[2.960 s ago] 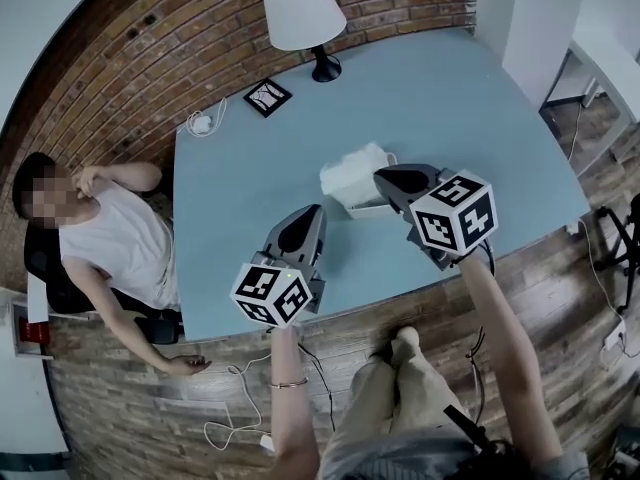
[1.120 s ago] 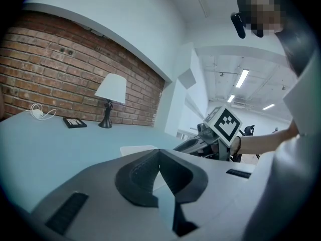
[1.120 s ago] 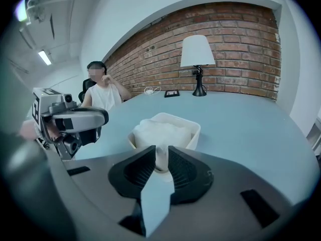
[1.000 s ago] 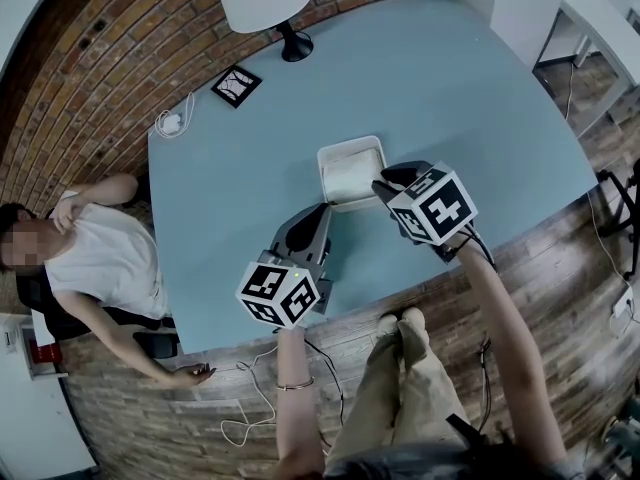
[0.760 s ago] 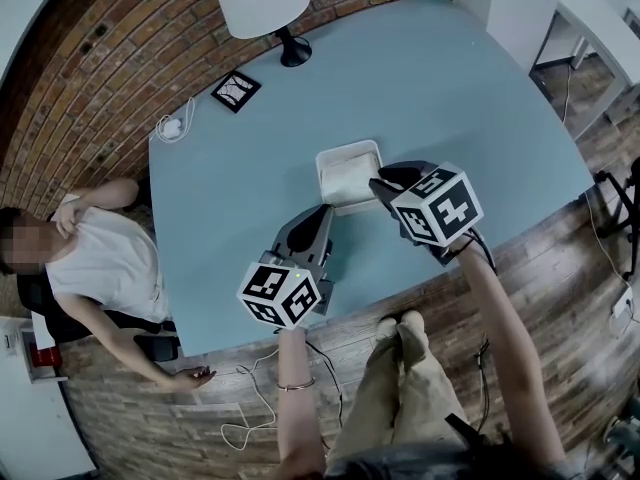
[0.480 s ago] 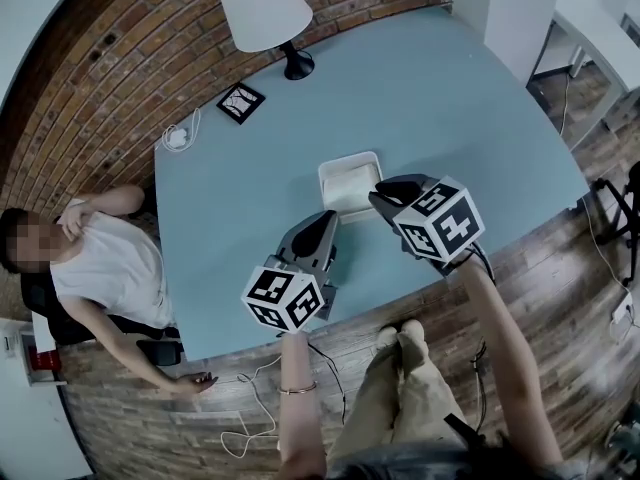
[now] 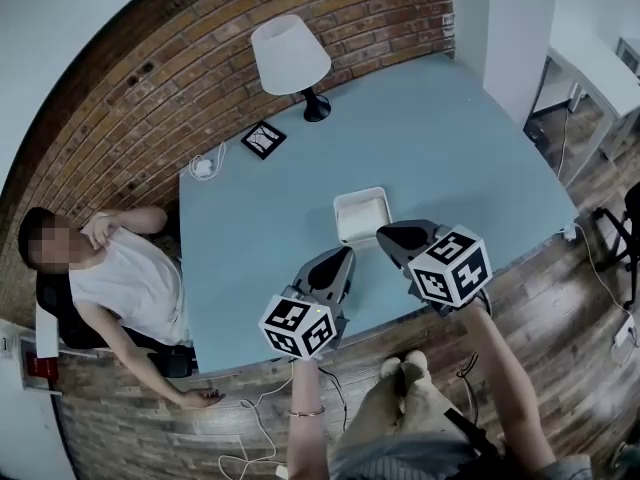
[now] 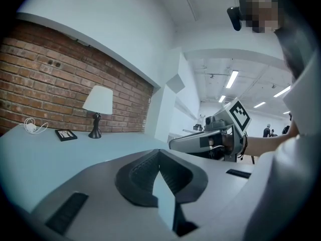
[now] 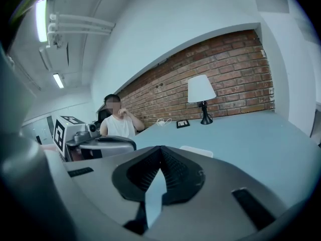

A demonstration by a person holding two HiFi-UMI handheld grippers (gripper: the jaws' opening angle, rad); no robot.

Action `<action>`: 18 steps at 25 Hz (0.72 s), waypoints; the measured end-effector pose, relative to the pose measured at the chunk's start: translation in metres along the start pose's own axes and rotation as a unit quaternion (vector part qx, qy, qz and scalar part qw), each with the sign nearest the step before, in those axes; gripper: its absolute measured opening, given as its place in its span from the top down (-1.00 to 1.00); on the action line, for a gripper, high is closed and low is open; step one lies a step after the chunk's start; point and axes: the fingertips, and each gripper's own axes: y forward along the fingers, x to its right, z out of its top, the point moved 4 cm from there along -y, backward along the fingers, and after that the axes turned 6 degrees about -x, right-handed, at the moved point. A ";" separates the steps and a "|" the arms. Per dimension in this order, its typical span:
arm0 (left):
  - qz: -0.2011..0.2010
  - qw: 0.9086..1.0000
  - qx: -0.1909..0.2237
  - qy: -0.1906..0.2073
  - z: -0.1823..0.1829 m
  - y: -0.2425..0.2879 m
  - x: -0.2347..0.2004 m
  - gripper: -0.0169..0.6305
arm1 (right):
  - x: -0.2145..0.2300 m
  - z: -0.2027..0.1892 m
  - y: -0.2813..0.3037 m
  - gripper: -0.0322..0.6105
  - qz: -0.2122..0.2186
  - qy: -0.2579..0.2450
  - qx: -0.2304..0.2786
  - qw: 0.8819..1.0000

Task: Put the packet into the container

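— How is the right gripper (image 7: 381,233)?
— Its jaws are closing fully, pads meeting with nothing between them. The tip hangs just short of the white container (image 7: 361,193), and the forearm reaches in over the table's (image 7: 450,138) near edge.
— And the left gripper (image 7: 347,253)?
— Jaws together too, and empty. It sits beside the right one, above the near edge.
— The packet (image 7: 363,220)?
— It's a pale shape lying inside the container. Neither gripper touches it.

On the table (image 7: 470,138), the container (image 7: 361,215) — lamp (image 7: 291,58) behind it, frame (image 7: 263,139) left of lamp
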 end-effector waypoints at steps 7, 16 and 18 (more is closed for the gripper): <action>-0.016 1.000 0.015 0.011 0.013 -0.025 0.027 0.92 | -0.028 0.007 -0.030 0.86 0.005 -0.007 0.028 1.000; -0.043 0.998 0.010 0.042 0.015 -0.039 0.059 0.92 | -0.050 0.001 -0.055 0.86 0.019 -0.004 0.052 0.998; -0.047 0.998 0.009 0.044 0.013 -0.043 0.065 0.92 | -0.054 -0.001 -0.059 0.86 0.022 -0.003 0.057 0.998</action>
